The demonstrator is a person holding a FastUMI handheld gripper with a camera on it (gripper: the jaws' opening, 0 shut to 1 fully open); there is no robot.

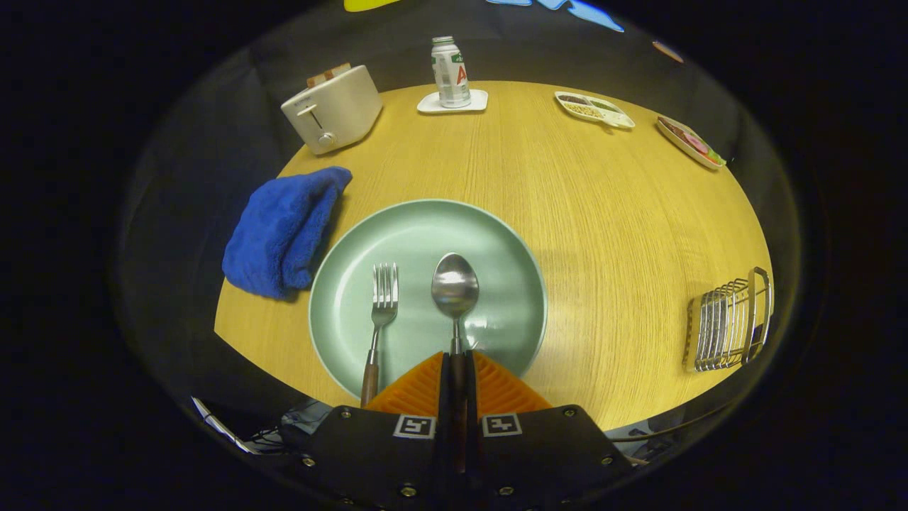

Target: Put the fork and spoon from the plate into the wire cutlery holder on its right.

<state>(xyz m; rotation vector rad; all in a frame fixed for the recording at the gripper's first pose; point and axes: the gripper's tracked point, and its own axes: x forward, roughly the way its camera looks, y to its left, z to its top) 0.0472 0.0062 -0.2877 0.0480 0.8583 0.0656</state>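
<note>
- Tool (454,365): two fingers drawn close together over the near rim of the plate, with the spoon's dark handle running between them; they appear clenched on that handle, a grip low on the stem that leaves the bowl free to lead into the holder.
- Spoon (455,287): lies on the plate, bowl pointing away from the tool, handle toward it; judged the first item to move.
- Fork (383,301): lies on the plate just beside the spoon, parallel to it, tines away, wooden handle (369,383) reaching over the near rim; untouched.
- Plate (496,234): pale green, round, set on the surface near its front edge.
- Wire cutlery holder (727,326): stands well apart from the plate, on the far side from the fork, close to the surface's edge; seems empty, so neither item is delivered yet.
- Blue cloth (284,231): bunched, touching the plate's rim on the fork's side.
- Toaster (333,106), bottle on a coaster (450,71), two snack dishes (596,110): ranged along the far edge, clear of the likely path.
</note>
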